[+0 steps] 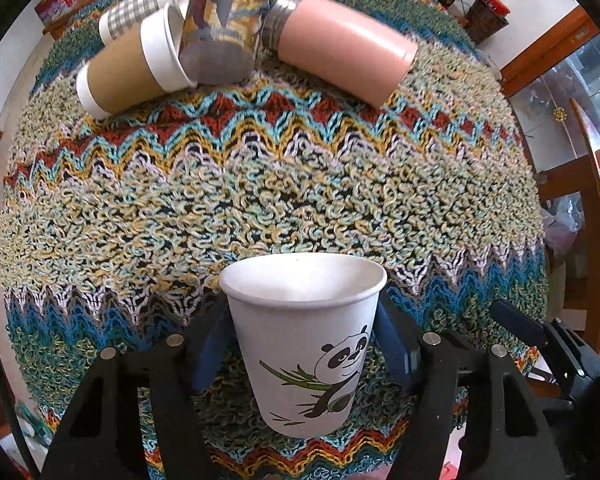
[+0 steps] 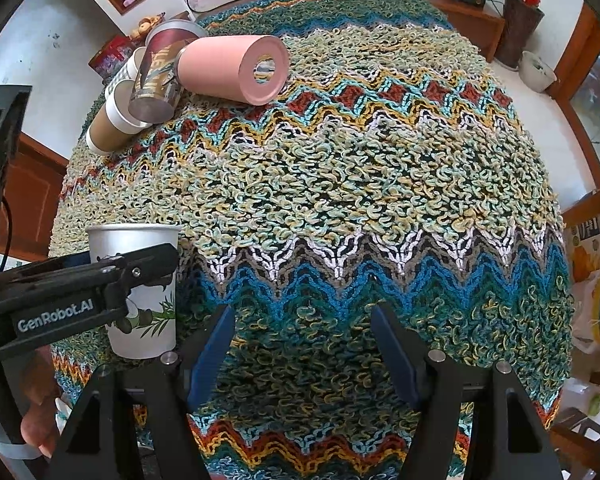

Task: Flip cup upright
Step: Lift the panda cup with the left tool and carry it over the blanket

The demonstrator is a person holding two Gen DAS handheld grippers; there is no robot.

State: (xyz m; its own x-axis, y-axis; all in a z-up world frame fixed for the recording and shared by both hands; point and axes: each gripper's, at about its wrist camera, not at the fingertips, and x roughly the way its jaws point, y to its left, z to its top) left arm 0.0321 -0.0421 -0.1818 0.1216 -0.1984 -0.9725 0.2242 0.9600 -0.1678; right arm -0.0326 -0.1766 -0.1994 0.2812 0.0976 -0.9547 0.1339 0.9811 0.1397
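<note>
Left wrist view: the left hand-held gripper (image 1: 304,344) clamps the upright panda paper cup (image 1: 306,344) between its fingers, above the knitted cloth (image 1: 260,200). Right hand-held gripper (image 2: 302,344) hovers open beside it; tipped cups (image 1: 140,64) lie far ahead.

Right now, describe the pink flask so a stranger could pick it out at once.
Look to the far end of the knitted zigzag cloth, where a cluster of containers lies. The pink flask lies on its side at the cluster's right edge, beside the picture-printed can. It alone is plain pink with a silver neck; the paper cups are brown or checked.
</note>
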